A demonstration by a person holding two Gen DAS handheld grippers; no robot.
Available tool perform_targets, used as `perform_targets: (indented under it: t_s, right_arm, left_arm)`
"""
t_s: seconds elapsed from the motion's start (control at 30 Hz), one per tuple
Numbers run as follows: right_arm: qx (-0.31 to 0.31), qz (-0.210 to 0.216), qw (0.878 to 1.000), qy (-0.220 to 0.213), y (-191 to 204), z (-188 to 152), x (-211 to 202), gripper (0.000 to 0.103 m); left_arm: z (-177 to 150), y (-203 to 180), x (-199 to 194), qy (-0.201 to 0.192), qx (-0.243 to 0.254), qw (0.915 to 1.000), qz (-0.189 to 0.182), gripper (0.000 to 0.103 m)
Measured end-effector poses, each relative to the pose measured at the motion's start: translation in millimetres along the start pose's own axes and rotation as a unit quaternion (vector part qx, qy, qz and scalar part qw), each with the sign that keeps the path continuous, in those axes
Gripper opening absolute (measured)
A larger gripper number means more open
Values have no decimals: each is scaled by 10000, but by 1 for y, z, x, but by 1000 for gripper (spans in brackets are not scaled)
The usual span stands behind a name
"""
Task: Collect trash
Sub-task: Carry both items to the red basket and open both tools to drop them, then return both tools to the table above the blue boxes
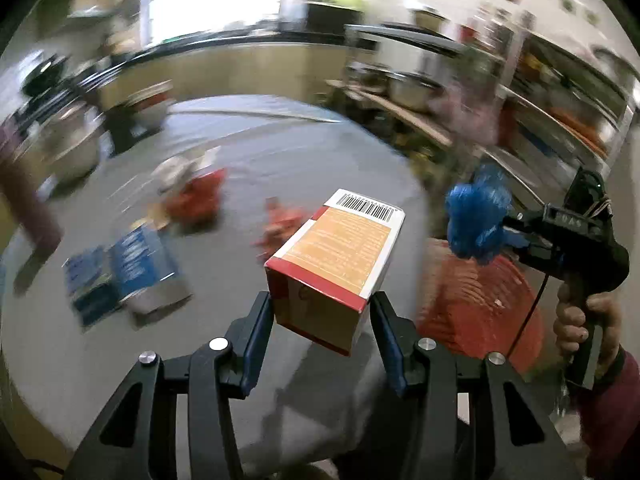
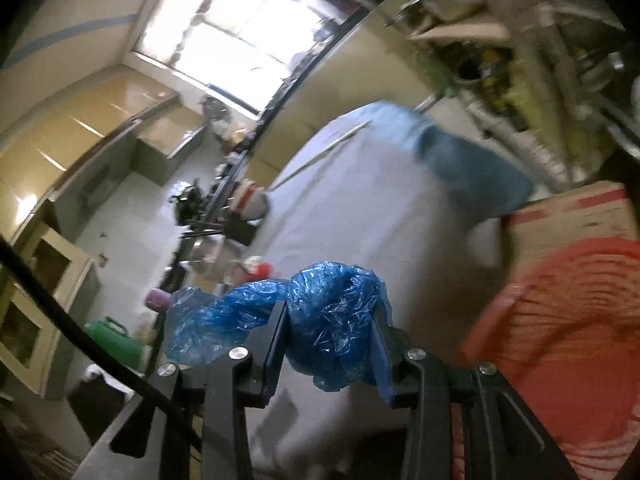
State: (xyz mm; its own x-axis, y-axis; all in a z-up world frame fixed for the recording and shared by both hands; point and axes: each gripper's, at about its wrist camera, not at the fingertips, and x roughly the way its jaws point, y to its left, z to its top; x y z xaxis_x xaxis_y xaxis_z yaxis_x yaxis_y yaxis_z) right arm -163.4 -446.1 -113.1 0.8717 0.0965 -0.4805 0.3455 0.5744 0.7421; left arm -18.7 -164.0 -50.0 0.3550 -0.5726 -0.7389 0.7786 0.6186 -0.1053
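On the left of the grey worktop (image 1: 304, 152) lie blue packets (image 1: 124, 276), then red wrappers (image 1: 196, 200), all blurred and not yet gathered. Nearer the middle, the left hand-held gripper (image 1: 322, 308) holds a box (image 1: 336, 264) lifted clear of the worktop, its jaws about half open and pressed against the box's sides. To the right, the right hand-held gripper (image 2: 330, 316) has its jaws drawn in close on a crumpled blue bag (image 2: 320, 312), part of which spills out on the left side. Farthest right, beside the worktop, stands an orange basket (image 1: 480, 312), below the bag.

Both pieces appear to be in transit to the basket, so the carrying step is in hand. The next move calls for bringing each hand-held gripper over the basket's mouth and opening, the bag first since it is nearer. The loose plastic may cling to a pad.
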Motion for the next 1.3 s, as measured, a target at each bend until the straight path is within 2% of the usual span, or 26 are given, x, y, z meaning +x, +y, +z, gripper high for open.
perform_targets:
  t_s: [0.13,0.27,0.33,0.4,0.47,0.57,0.67,0.77,0.97,1.1,1.2,1.3]
  right_arm:
    - [348,-638,9972,-198,-49,-11,-52,41]
    - [867,-1171,9887,-348,-99,-28,-91,41]
    - [1079,-1475,9826,-328,-118,-36,-103,45]
    - [1200,-1550,9800,-329,-129,-40,-109,62]
    - [1254,-1488,9802,-365,-130,-39,-107,66]
    - [1206,-1449,9811,-440,-126,-37,-106,66]
    - [976,-1318,9849,-548,-109,-32,-97,66]
    - [686,-1079,9907,-469,-83,-27,-80,66]
    - [-28,-558,9984,91,-9,-30,-13,66]
    - [-384,-302,9969,610,37,-40,37,66]
    - [-619,-163,9936,931,65,-57,71,66]
    - [-821,-33,9886,1264,88,-75,97,66]
  left_arm:
    - [12,-68,28,250,688,9953,-636,52]
    - [11,-127,67,628,1143,9870,-940,52]
    - [7,-155,91,892,1310,9818,-1046,53]
    - [2,-175,108,1054,1561,9763,-1067,54]
    - [-4,-189,121,1231,1777,9715,-968,54]
    - [-8,-184,118,1301,1732,9715,-967,54]
    - [-7,-158,96,1047,1673,9778,-708,59]
    - [-6,-120,73,790,1421,9861,-344,62]
    - [-24,-16,27,460,512,9959,592,64]
    - [-43,62,-2,335,-288,9906,1294,67]
    - [-61,121,-20,337,-903,9793,1779,67]
    - [-77,155,-33,299,-1282,9690,2090,67]
